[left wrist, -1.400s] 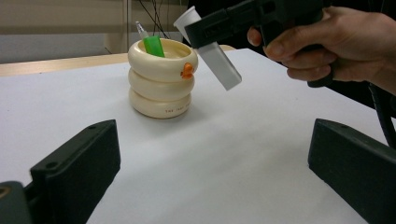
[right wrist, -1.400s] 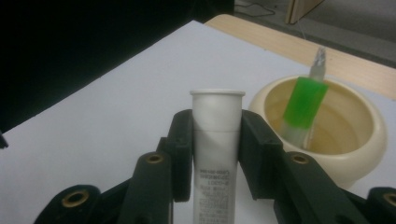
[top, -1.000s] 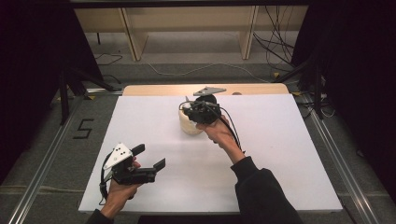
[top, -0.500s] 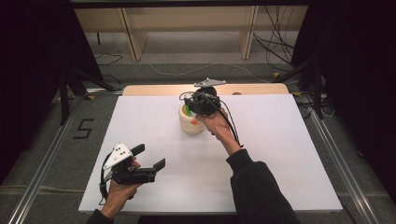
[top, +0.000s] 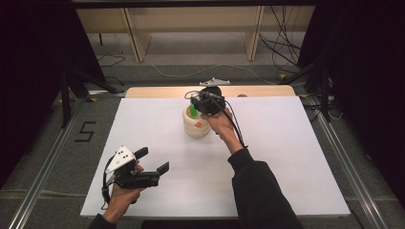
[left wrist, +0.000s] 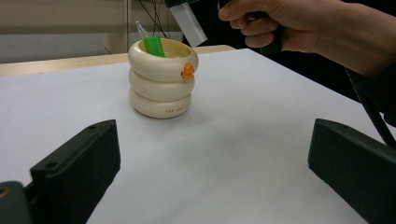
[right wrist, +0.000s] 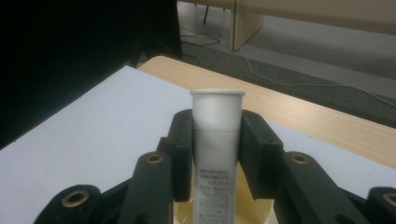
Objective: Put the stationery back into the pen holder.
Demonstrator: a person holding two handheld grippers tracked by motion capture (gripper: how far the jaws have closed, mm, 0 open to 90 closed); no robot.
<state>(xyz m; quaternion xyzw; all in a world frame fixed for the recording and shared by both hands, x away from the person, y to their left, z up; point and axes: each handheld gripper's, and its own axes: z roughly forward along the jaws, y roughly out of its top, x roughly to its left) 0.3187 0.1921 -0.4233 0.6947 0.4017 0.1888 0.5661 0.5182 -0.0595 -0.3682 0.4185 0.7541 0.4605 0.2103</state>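
Note:
A cream holder shaped like three stacked rings stands at the table's far middle. It has a small orange mark, and a green stick and a clear pen tip stand in it. My right gripper hovers over it, shut on a white plastic tube. The tube hangs tilted, its lower end just above the holder's rim. My left gripper rests near the front left of the table, open with nothing between its widely spread jaws.
The white table top ends in a wooden strip at the far side. Beyond it are wooden shelf legs and loose cables on the floor. A "5" is marked on the floor at the left.
My right gripper has lifted up and slightly away with the white tube, uncovering the holder's top. The left gripper has stayed put.

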